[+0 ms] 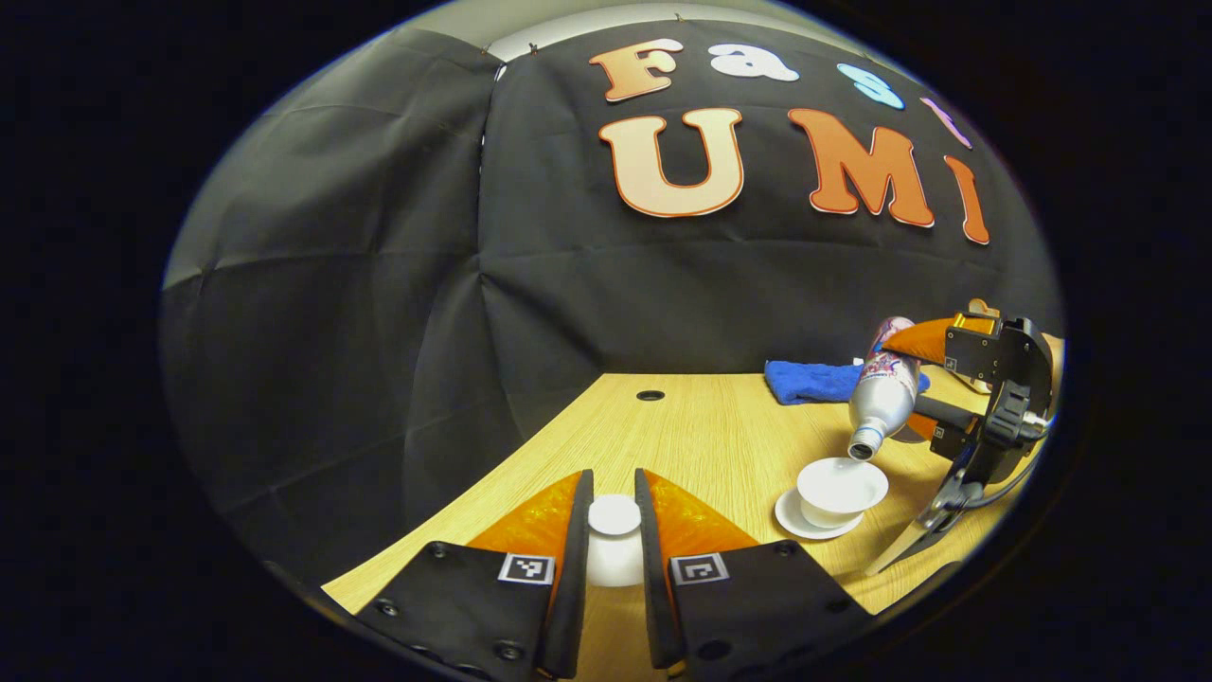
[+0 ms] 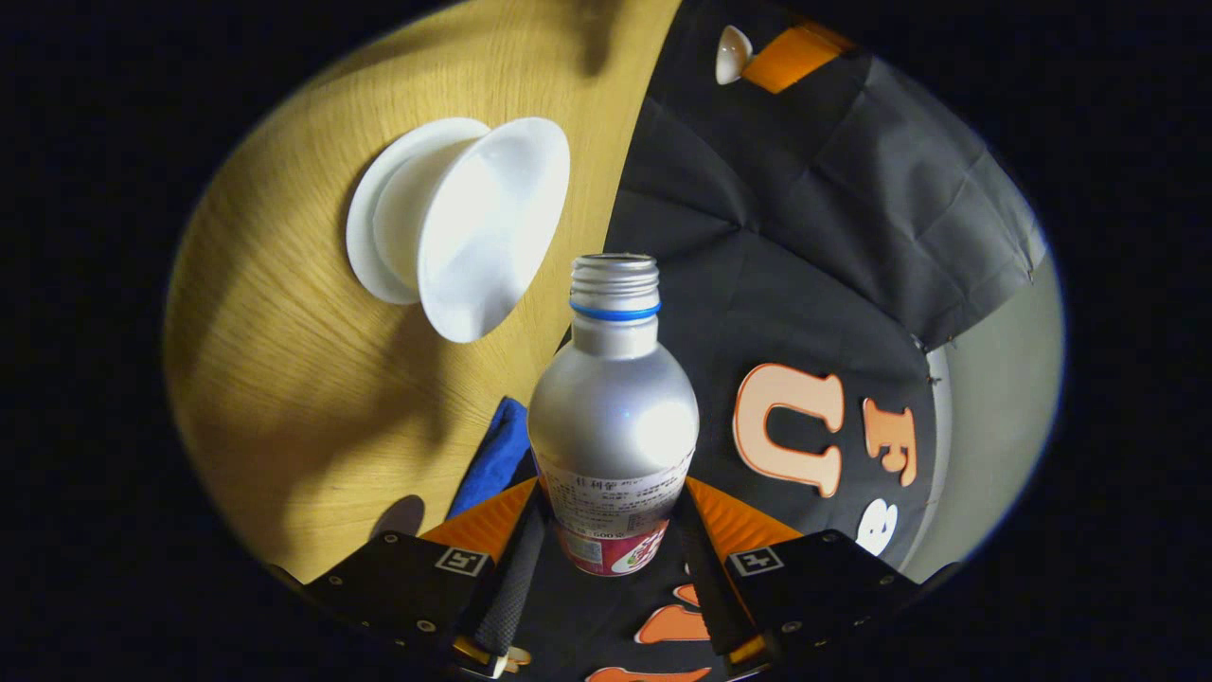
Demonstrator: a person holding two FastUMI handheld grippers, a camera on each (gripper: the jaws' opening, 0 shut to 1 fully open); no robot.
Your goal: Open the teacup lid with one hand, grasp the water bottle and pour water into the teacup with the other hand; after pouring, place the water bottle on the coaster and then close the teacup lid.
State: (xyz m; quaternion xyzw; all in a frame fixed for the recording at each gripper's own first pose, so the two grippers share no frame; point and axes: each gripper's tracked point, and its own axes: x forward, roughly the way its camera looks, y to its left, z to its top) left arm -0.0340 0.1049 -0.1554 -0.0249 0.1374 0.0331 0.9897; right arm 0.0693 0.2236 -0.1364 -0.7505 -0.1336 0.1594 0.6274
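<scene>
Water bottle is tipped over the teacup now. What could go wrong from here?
1. The water bottle mouth hangs near the teacup rim, not its middle: water may spill onto the saucer or table.
2. The right tool grips only the bottle's base, so it might slip.
3. The left tool holds the lid aloft; it could drop.

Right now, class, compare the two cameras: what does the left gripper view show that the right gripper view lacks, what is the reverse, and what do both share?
Left gripper view alone: the left gripper shut on the white lid, a round hole in the table top, and the right gripper seen from outside.

Right gripper view alone: the bottle's threaded open neck seen along its length, and its printed label.

Both: the tilted water bottle, the uncovered teacup on its saucer, the blue cloth and the wooden table.
</scene>
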